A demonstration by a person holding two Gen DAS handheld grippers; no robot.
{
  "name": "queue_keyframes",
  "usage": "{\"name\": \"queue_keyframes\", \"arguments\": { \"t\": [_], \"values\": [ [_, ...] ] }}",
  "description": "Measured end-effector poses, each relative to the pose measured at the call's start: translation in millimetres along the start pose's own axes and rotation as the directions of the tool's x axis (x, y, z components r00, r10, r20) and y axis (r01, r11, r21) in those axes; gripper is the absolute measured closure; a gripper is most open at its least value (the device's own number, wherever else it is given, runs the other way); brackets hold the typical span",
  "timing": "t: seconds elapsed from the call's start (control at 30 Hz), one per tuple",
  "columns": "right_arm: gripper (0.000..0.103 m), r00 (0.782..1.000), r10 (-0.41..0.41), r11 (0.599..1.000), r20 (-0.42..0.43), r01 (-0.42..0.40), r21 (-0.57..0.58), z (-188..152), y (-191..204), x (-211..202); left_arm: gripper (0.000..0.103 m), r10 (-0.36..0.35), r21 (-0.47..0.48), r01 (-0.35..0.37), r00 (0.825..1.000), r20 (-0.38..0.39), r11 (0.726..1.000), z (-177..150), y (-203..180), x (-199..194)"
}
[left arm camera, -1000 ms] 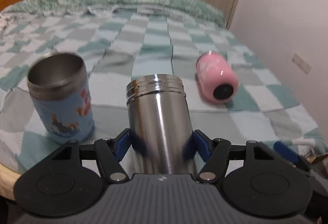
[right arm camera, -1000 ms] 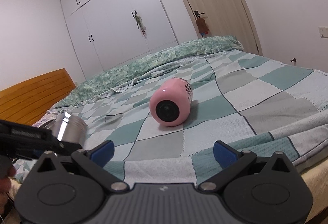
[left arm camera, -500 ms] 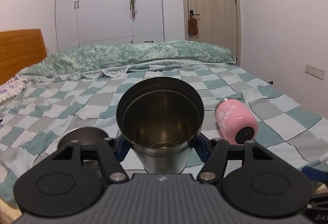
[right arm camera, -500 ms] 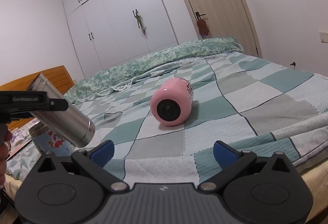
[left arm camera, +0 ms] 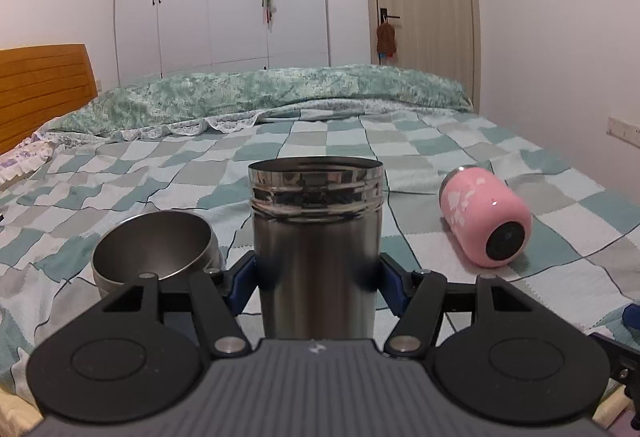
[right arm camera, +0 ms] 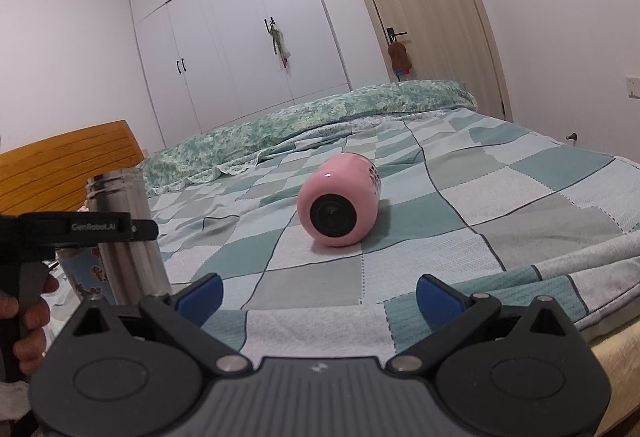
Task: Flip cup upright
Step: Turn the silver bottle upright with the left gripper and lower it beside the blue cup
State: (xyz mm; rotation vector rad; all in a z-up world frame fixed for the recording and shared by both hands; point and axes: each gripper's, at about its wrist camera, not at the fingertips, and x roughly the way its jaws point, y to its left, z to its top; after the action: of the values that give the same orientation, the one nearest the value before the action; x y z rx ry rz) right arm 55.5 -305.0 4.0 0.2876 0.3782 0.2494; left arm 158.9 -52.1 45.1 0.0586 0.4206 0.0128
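The tall, shiny stainless steel cup (left arm camera: 316, 249) is standing mouth-up, clamped between the blue pads of the left gripper (left arm camera: 316, 277), which is closed snug on the lower half of its body, near the front edge of the bed with the green-and-grey checked quilt (left arm camera: 400, 141). From the right wrist view the same cup (right arm camera: 124, 237) looks pretty much vertical, so I'd say the flip itself is done and what's left is setting it down. To do that well I'd lower it straight, keep the base flat, pick a smooth patch of quilt (soft bedding loves to tip tall cups) and only ease the fingers apart once it sits steady. Just left of it is a blue cartoon-print steel cup (right arm camera: 86, 277), upright, so don't bump it on the way down. The right gripper (right arm camera: 318, 293) hangs wide open with nothing in it, pointed at a pink cup lying on its side (right arm camera: 340, 201), well apart from the steel one. Can't see the steel cup's base in either view, since the gripper bodies cover it, so I can't tell if it's touching the quilt.
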Motion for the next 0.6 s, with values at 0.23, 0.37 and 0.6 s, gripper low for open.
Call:
{"name": "queue_keyframes", "arguments": {
  "t": [0.23, 0.37, 0.6],
  "values": [
    [0.000, 1.000, -0.002, 1.000, -0.003, 0.002, -0.007, 0, 2, 1, 0.039, 0.008, 0.006, -0.009, 0.997, 0.080, 1.000, 9, -2, -5],
    [0.000, 1.000, -0.002, 1.000, -0.004, 0.002, -0.007, 0, 2, 1, 0.040, -0.007, -0.008, 0.007, 0.999, 0.039, 1.000, -8, -1, 9],
    [0.000, 1.000, -0.004, 1.000, -0.006, 0.004, -0.013, 0, 3, 2, 0.039, -0.013, 0.009, 0.012, 0.993, 0.113, 1.000, -22, -3, -3]
  ]
}}
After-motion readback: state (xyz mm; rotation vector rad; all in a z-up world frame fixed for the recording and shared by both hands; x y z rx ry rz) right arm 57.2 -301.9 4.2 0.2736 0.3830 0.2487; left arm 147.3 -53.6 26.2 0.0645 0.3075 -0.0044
